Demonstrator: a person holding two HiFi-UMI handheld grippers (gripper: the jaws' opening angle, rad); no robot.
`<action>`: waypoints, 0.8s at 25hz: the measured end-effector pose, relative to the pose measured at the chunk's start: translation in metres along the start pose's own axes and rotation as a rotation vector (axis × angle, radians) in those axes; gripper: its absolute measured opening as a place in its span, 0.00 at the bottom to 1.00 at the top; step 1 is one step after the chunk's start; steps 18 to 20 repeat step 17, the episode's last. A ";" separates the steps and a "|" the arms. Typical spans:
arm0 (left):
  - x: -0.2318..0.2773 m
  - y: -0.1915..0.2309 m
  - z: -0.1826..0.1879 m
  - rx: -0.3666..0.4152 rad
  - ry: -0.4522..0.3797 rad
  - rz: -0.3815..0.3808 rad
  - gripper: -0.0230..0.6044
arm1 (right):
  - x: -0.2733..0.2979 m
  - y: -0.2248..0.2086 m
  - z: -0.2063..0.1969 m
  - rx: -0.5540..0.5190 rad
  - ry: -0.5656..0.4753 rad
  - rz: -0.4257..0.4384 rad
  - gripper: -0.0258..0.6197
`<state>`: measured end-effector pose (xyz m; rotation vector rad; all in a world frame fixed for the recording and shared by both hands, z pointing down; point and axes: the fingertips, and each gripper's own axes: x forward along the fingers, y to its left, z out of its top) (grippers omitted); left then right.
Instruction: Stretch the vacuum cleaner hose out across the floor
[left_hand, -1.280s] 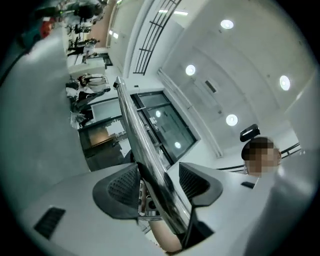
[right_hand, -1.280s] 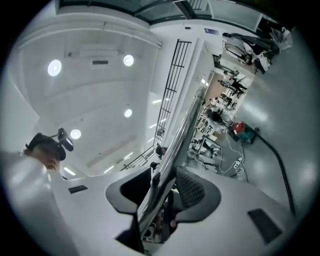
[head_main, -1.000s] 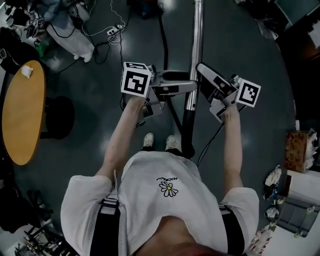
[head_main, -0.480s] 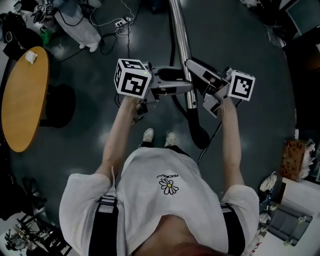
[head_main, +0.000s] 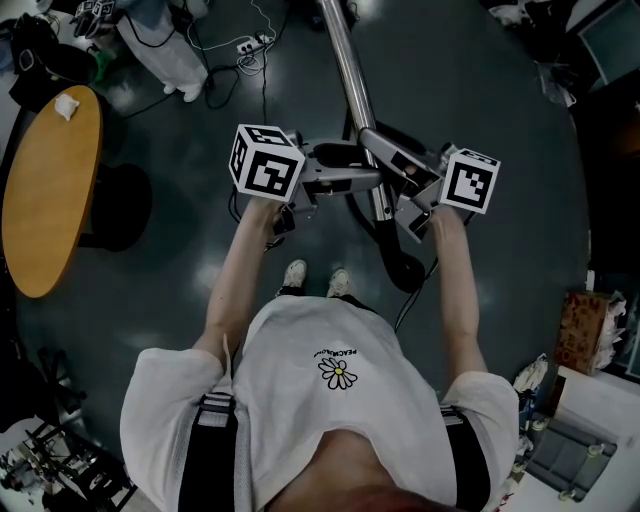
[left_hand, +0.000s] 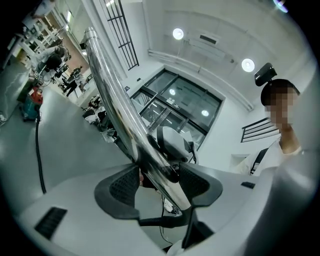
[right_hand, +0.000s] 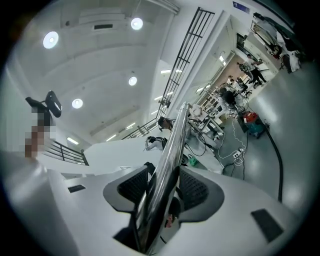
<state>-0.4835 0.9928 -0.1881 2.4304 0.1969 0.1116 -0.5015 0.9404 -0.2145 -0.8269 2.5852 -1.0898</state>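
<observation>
**Desk:** What do the two claws have?

**Photographer:** Both are closed on the same thing. The left gripper (left_hand: 159, 184) has its ribbed black pads drawn in narrow on the chrome wand (head_main: 347, 80), near the wand's lower end. The right gripper (right_hand: 161, 192) clamps the wand in the same way, and in the head view it sits slightly higher up the frame. The grippers come in from opposite sides at frame centre, and neither holds anything else.

**Desk:** And the hose itself?

**Photographer:** The vacuum cleaner hose (head_main: 396, 258) is black and thick. It curls in a short loop just below the wand's lower end, right of centre in the head view, beside the person's shoes. The wand is bright and mirror-like, and it runs from the claws up to the top edge of the frame over the dark grey floor (head_main: 480, 100).

**Desk:** Any writing to quote?

**Photographer:** Very little. The white T-shirt (head_main: 330, 420) carries a daisy (head_main: 338, 376) with a short curved line of lettering above it, which is too small to read reliably. Each gripper's marker cube (head_main: 266, 161) shows black-and-white square patterns but no words.

**Desk:** What about the surroundings?

**Photographer:** An oval wooden table (head_main: 45, 200) sits at the left edge of the frame. A white power strip (head_main: 250, 43) with cables lies at the upper left.
</observation>
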 end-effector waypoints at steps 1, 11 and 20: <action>-0.001 0.001 0.001 -0.007 -0.012 -0.003 0.43 | 0.001 -0.001 0.000 0.004 -0.005 0.000 0.33; -0.004 0.005 0.008 -0.033 -0.049 -0.013 0.43 | 0.004 -0.003 0.006 0.024 -0.045 0.004 0.33; -0.004 0.010 0.009 -0.054 -0.056 -0.014 0.43 | 0.007 -0.008 0.005 0.018 -0.026 -0.012 0.33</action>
